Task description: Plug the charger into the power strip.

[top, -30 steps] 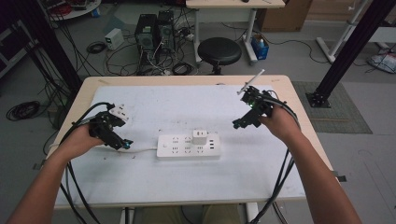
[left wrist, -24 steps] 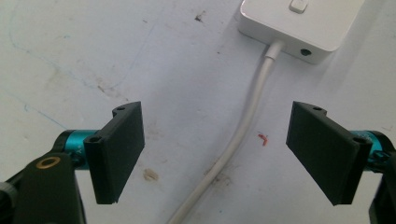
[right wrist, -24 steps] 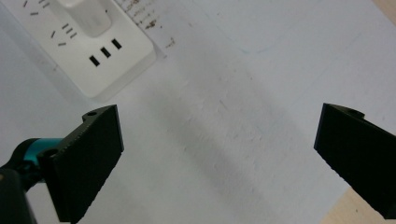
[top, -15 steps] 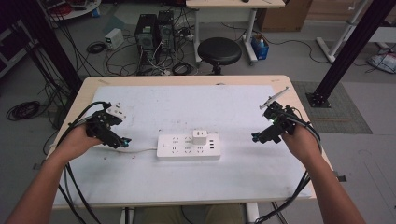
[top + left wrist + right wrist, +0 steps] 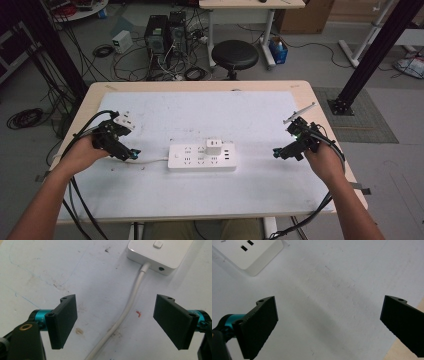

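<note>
White tabletop (image 5: pixel 150 200) carries it all: the left gripper (image 5: pixel 134 154), jaws spread with nothing held, hovers near the left edge over a soft white cord (image 5: pixel 122 315), the right gripper (image 5: pixel 278 151) gapes empty, and the centered power strip (image 5: pixel 201 157), likely stiff and light, is best grasped across its long sides.

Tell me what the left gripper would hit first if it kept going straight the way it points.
Probably the white cable, which lies on the table between the open jaws of the left gripper. Farther along that line is the power strip. How high the jaws hang above the cable is unclear.
</note>
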The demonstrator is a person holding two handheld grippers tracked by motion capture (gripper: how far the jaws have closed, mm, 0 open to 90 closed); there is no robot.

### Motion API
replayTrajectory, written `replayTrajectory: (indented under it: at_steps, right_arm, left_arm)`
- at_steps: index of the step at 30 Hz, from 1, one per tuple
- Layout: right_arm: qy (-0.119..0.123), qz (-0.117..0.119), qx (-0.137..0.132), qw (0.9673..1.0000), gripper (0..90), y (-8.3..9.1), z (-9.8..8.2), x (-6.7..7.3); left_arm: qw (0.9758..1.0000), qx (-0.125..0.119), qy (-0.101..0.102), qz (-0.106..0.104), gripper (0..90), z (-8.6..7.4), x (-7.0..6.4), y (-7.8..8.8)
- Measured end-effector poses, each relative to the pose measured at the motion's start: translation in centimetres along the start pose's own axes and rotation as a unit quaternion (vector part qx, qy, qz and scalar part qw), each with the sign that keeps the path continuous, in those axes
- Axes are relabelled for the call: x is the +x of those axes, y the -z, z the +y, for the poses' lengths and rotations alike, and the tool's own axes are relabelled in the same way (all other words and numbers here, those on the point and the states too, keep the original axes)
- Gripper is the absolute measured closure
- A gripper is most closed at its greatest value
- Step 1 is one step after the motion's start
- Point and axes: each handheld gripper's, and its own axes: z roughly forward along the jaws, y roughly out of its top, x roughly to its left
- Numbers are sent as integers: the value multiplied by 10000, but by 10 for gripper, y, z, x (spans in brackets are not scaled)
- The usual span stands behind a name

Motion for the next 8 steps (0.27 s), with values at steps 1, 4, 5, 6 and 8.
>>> replayTrajectory:
  at_steps: [1,4,5,6,8]
  right_arm:
    - [-31,-6,14,10000,7,-1,-1,0]
    - [-62,17,17,10000,7,-3,-5,0]
    - [-64,33,14,10000,7,-4,-6,0]
    - [-68,16,31,10000,7,-5,-7,1]
    - [-100,35,51,9999,7,-9,-9,2]
  left_arm:
    - [10000,-44,56,10,193,-1,0,0]
    - [9999,-54,95,36,193,-2,1,0]
    - [9999,-70,118,52,193,-2,1,0]
    - [9998,-71,137,78,193,-3,1,-1]
    - [9997,-94,200,130,193,-4,1,-3]
